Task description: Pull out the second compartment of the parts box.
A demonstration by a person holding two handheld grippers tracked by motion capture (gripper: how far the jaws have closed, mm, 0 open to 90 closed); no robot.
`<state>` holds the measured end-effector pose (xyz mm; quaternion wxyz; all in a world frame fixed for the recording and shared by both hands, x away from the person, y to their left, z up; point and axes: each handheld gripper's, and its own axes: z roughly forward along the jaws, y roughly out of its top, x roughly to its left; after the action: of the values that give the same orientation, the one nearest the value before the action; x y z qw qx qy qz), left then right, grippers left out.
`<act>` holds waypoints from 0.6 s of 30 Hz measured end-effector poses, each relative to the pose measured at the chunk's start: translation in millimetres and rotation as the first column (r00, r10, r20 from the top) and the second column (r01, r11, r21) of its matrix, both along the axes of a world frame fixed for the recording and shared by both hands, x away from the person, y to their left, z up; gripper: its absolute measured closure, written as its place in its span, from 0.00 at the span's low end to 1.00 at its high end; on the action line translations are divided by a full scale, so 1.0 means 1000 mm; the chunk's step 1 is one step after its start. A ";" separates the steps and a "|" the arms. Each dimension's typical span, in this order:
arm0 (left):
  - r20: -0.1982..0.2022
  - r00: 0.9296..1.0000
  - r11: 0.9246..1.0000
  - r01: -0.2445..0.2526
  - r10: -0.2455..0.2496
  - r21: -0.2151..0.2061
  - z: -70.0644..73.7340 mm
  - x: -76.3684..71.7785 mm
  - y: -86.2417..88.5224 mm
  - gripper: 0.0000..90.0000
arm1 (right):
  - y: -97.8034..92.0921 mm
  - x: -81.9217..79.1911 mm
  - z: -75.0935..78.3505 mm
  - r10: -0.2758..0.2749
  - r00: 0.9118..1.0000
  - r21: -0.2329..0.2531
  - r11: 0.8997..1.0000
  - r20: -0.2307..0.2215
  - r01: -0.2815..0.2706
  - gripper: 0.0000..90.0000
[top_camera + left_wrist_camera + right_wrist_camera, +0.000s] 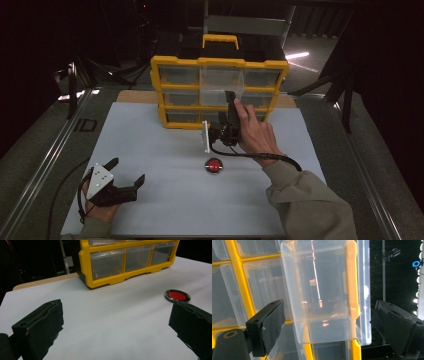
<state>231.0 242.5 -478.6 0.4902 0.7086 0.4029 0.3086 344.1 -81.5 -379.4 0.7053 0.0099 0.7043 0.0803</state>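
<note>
The right gripper (226,112) is up at the yellow drawer cabinet (218,91), and the top-middle clear drawer (221,82) stands pulled out toward the person. In the right gripper view that drawer (322,297) looms between the jaws, which stand wide apart on either side of it and touch nothing. So my read: the drawer is already out, and nothing has gone into it yet. It looks empty, though reflections on the plastic make that hard to confirm.

Down on the bench (150,150), the small round red thing with a silvery rim (214,165) lies flat in the open, well apart from the cabinet and just in front of the right hand (255,137). Whether it belongs in that drawer is a guess, but it is the only loose piece about. If so, picking it up, dropping it in and shutting the drawer are all left to do.

The left gripper (122,185) rests low near the bench's near-left corner, jaws spread open and empty. Its own view shows the red disc (177,295) just beyond the tip of one jaw.

The drawer itself is clear, thin-walled, box-shaped plastic with a lipped front, catching streaks of light; the cabinet's other drawers look closed.
</note>
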 end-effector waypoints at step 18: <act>-0.002 1.000 1.000 0.000 0.000 0.009 0.000 0.000 -0.003 0.00 | -0.005 -0.006 -0.028 0.027 0.994 0.105 0.994 -0.110 -0.016 0.11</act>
<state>230.8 239.8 -478.5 0.4866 0.7110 0.4022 0.3096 337.7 -86.2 -407.5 0.6627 0.0435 0.7373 0.1237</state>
